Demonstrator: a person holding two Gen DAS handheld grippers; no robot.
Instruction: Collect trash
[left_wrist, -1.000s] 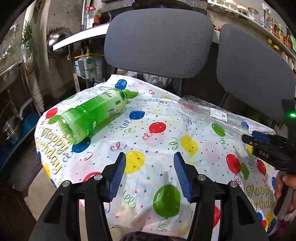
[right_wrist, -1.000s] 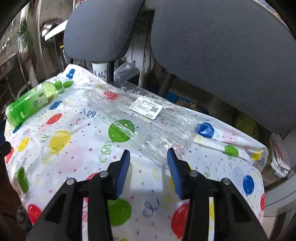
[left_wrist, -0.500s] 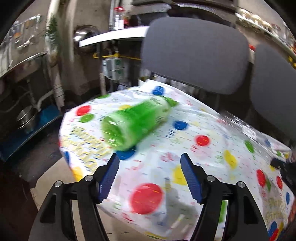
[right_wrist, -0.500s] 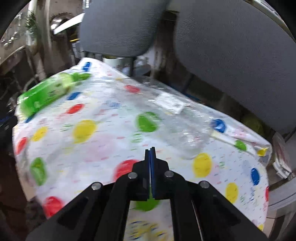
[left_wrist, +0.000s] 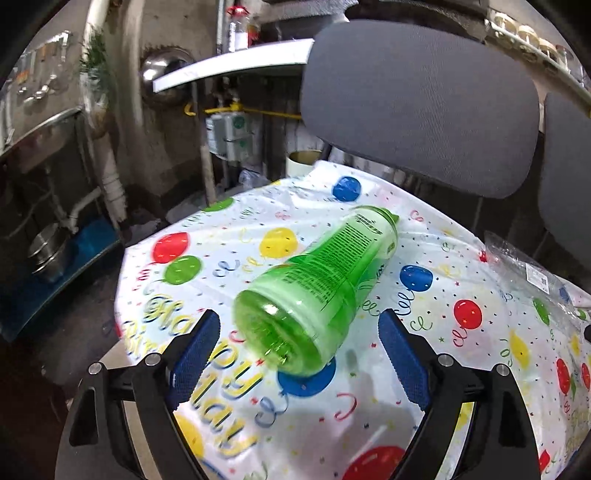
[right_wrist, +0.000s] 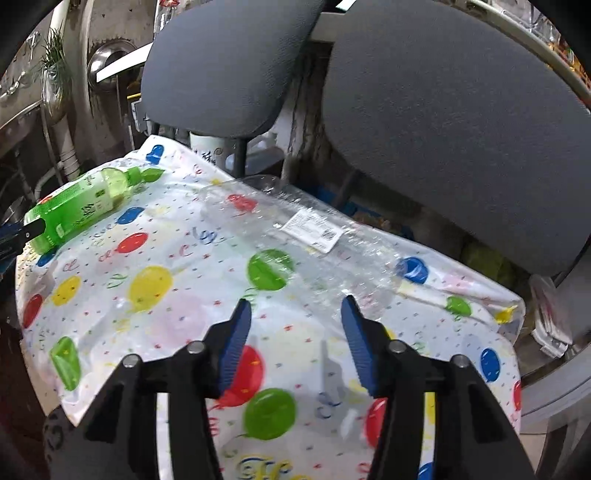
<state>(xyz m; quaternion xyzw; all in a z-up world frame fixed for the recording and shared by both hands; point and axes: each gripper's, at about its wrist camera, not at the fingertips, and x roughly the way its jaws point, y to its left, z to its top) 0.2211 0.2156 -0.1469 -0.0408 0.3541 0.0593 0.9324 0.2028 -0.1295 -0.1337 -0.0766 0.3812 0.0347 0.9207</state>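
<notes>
My left tool (left_wrist: 297, 345), spread wide, faces the base of the green plastic bottle (left_wrist: 319, 284); its long axis probably runs straight away.

Glossy green plastic bottle (left_wrist: 325, 280) on shiny printed plastic tablecloth (left_wrist: 436, 314)
</notes>
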